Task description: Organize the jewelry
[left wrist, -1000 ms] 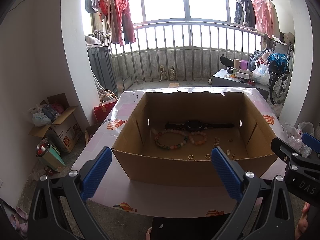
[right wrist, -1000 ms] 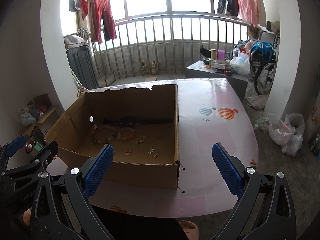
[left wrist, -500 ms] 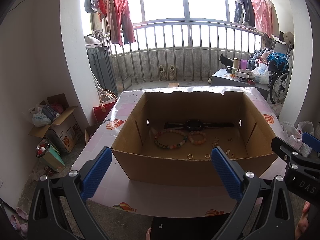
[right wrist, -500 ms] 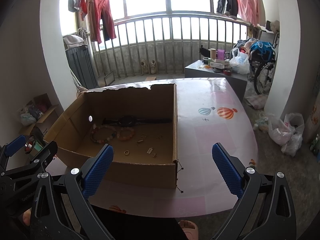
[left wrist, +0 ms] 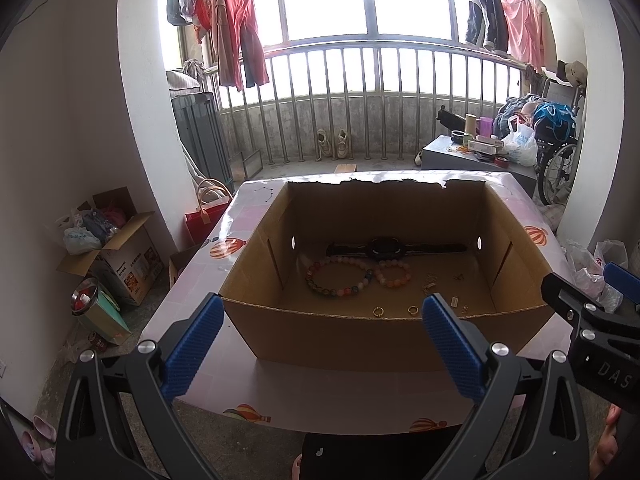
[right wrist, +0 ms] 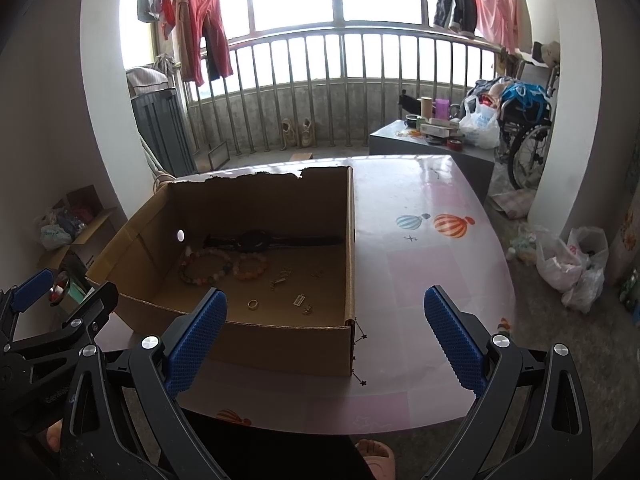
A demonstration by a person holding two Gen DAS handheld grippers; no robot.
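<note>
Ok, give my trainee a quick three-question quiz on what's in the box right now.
1. True or false: the black watch lies along the far wall of the cardboard box.
2. How many beaded bracelets lie in the box?
3. Which hand-held gripper holds jewelry? A left B right C neither

Key: 1 true. 2 two: the multicoloured bracelet and the orange bracelet. 3 C, both open and empty.

My glossy pink surface [right wrist: 420, 280] with balloon prints, open cardboard box [right wrist: 280, 340] sat directly on its left part, touching it.
</note>
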